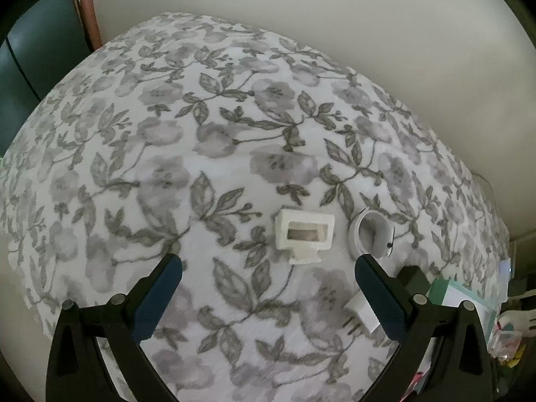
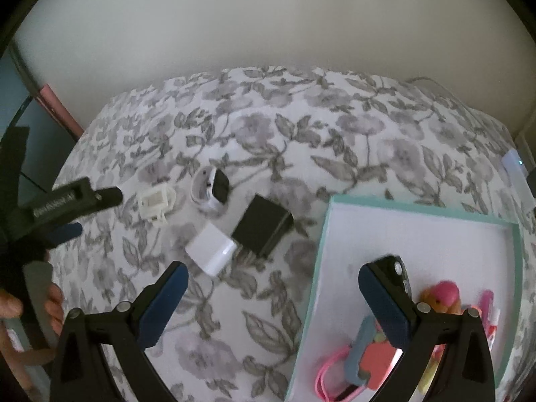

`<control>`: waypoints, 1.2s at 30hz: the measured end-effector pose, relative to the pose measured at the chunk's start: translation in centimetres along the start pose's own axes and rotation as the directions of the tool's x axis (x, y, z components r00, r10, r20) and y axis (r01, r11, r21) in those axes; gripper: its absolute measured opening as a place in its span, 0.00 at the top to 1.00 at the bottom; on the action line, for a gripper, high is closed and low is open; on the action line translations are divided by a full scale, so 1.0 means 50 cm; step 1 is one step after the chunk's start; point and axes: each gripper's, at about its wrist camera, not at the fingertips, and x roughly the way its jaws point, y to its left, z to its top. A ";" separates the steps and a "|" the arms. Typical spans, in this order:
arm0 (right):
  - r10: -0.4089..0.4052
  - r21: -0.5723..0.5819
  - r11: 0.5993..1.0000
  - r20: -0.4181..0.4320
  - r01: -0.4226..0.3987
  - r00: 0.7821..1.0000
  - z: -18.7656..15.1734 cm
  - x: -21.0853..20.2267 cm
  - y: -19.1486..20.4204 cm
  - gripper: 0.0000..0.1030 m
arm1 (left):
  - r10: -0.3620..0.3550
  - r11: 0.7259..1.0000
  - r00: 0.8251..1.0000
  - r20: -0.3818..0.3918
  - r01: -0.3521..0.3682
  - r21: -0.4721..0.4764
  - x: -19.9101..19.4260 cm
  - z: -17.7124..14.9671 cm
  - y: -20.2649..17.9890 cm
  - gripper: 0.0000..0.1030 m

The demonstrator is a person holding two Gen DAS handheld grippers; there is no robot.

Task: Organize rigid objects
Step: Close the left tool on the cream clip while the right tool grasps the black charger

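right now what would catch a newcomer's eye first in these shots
The grey floral bedspread fills both views. At its right sits a teal-rimmed white box with bright pink and coral trinkets in it. Left of the box lie a black charger, a white plug adapter, a white-strapped smartwatch and a white hair clip, with both claws open and empty above them.

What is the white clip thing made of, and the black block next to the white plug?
The white clip looks like hard matte plastic: stiff square edges, no shine. The black block seems smooth plastic too, with flat faces, sharp corners and metal-looking prongs, probably a charger. The blur leaves the finish unsure.
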 end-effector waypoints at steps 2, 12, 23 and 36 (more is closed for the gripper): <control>0.004 0.003 1.000 0.002 -0.004 1.000 0.015 0.006 0.002 0.00 | -0.005 1.000 1.000 0.001 0.005 0.010 0.011 0.009 -0.012 0.00; -0.005 -0.004 1.000 -0.056 0.005 0.998 0.049 0.086 0.019 0.02 | -0.012 1.000 1.000 -0.019 0.013 0.027 0.068 0.032 -0.034 0.00; -0.019 -0.036 0.999 -0.114 0.015 0.993 0.050 0.166 0.032 0.11 | -0.020 1.000 0.998 -0.055 0.021 0.016 0.127 0.039 -0.030 0.01; 0.026 0.049 0.999 -0.134 -0.020 0.991 0.057 0.202 0.015 0.21 | -0.008 0.999 0.998 -0.062 0.011 0.045 0.158 0.040 -0.046 0.03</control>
